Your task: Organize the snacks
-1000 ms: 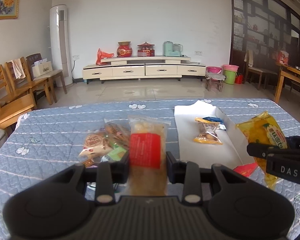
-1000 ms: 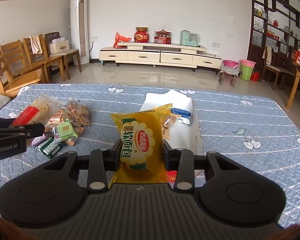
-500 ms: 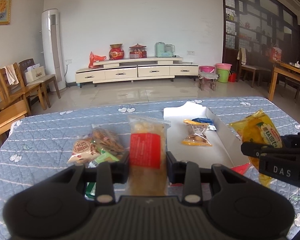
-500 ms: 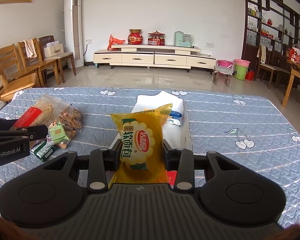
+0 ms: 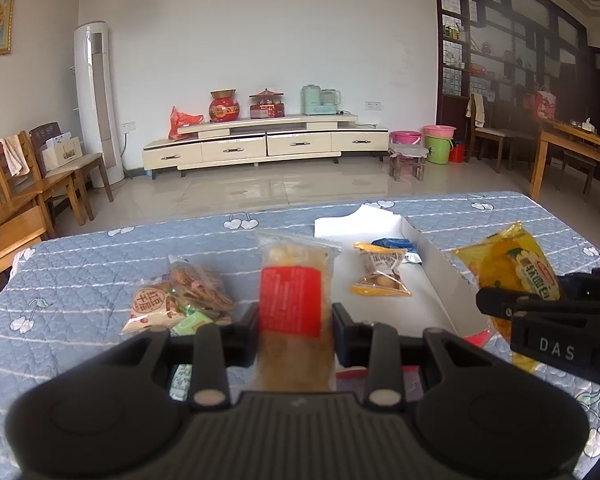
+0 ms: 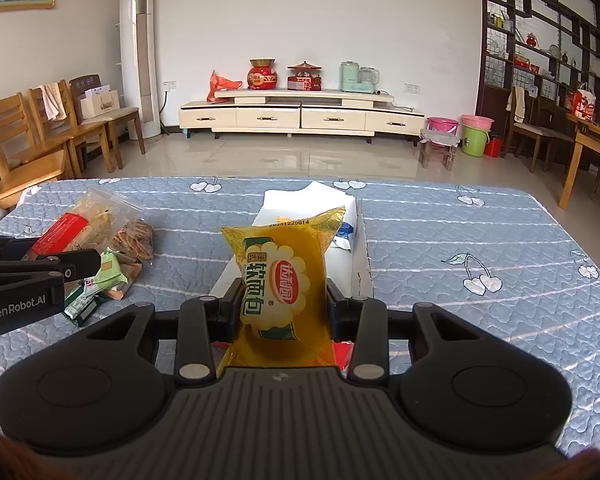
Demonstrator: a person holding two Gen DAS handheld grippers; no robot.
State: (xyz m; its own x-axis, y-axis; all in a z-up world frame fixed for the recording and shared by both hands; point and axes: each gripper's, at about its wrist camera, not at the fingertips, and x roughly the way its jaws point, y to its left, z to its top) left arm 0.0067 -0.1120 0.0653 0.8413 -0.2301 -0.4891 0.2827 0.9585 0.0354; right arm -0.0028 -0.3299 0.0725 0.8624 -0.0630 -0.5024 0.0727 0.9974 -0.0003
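My left gripper (image 5: 295, 322) is shut on a clear snack packet with a red label (image 5: 291, 300), held above the blue quilted table. My right gripper (image 6: 281, 300) is shut on a yellow bread packet (image 6: 281, 276), held over the near end of the white box (image 6: 350, 258). In the left wrist view the white box (image 5: 432, 276) lies to the right and holds a small yellow-edged snack (image 5: 382, 276) and a blue packet (image 5: 396, 243). The yellow bread packet (image 5: 516, 268) and right gripper (image 5: 496, 304) show at the far right.
A pile of loose snacks (image 5: 180, 300) lies on the table left of the box; it also shows in the right wrist view (image 6: 112, 268). A red packet (image 5: 478, 336) lies by the box's near end. Wooden chairs (image 6: 28, 140) stand beyond the table's left edge.
Both grippers have lifted a little with their packets still held; the table and box sit lower in both views. The left gripper has shifted slightly toward the box.
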